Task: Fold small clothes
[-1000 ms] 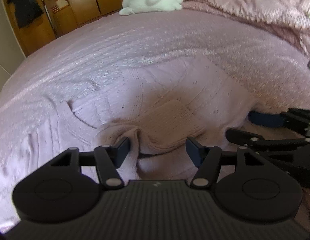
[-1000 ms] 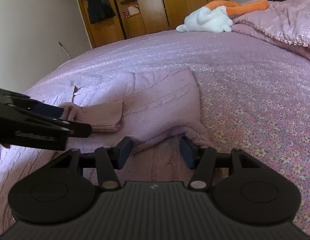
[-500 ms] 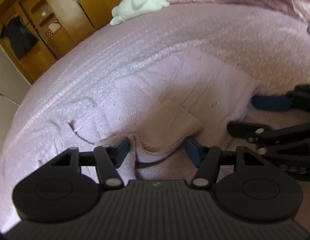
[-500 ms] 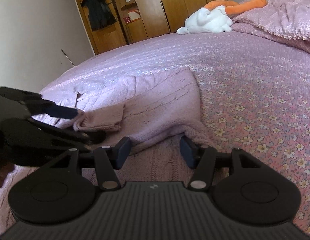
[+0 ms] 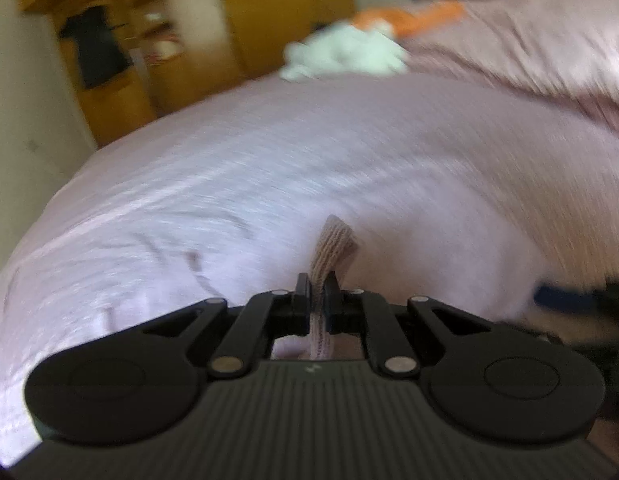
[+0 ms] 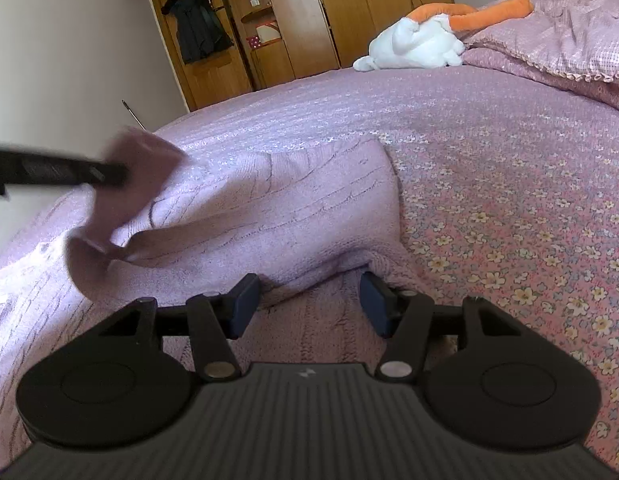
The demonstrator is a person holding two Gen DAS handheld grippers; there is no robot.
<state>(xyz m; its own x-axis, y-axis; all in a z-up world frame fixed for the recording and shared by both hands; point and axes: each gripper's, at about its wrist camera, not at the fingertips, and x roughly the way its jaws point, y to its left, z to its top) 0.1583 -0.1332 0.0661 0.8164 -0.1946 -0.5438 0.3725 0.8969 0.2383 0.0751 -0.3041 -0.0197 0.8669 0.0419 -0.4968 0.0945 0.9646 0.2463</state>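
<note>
A pale pink knitted sweater (image 6: 293,204) lies spread on the bed. My left gripper (image 5: 318,300) is shut on the sweater's ribbed sleeve cuff (image 5: 332,248), which sticks up between the fingers. In the right wrist view the left gripper (image 6: 109,170) shows at the left, blurred, holding the cuff (image 6: 137,164) lifted above the sweater. My right gripper (image 6: 309,300) is open, its fingers either side of a fold at the sweater's near edge, low on the fabric.
The bed has a pink floral cover (image 6: 529,208). A white and orange plush toy (image 6: 425,44) lies at the far side by a quilted pink blanket (image 6: 569,28). A wooden wardrobe (image 6: 293,20) stands beyond the bed.
My left gripper has closed on the sleeve cuff and lifted it off the sweater, moving fast. My right gripper stays open at the sweater's near edge.
</note>
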